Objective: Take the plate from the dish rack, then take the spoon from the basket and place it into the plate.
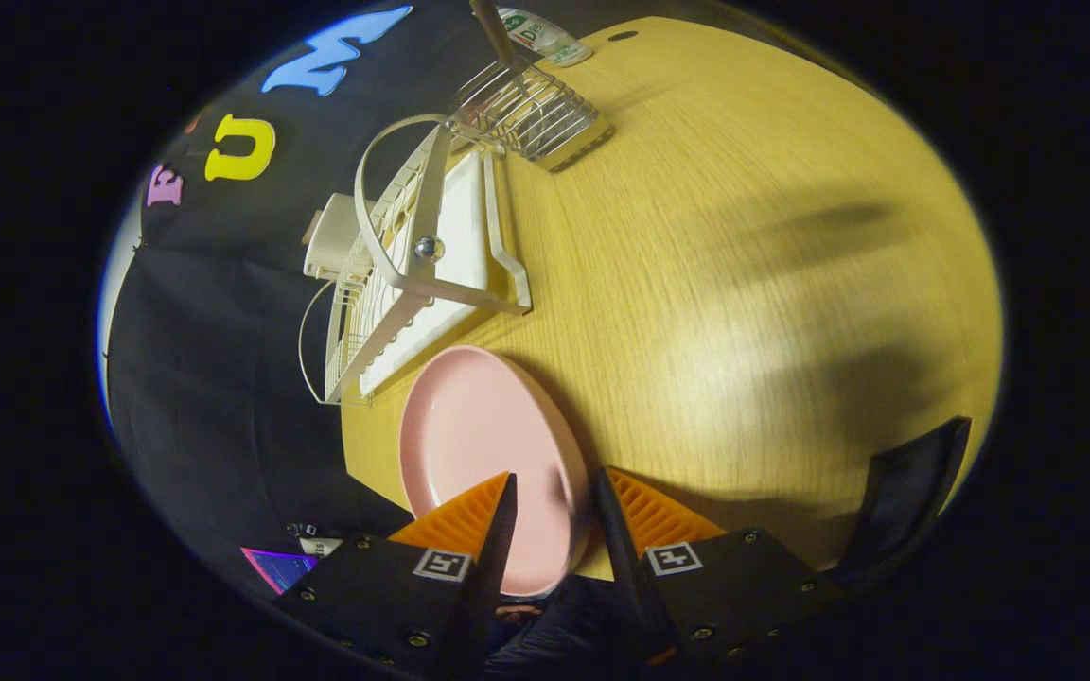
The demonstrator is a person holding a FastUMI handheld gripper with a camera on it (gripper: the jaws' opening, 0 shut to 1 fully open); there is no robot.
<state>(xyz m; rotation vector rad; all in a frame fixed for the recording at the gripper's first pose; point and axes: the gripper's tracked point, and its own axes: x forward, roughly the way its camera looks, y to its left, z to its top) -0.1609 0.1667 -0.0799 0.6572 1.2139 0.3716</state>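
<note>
Two jaws pinch the pink plate (479,445) by its near rim; I judge it stiff, slick, breakable, rack (403,274) at 11 o'clock.

You can find one partly legible label: the packet (545,36) beyond the wire basket (528,112) bears green print resembling "D", not fully readable.
</note>
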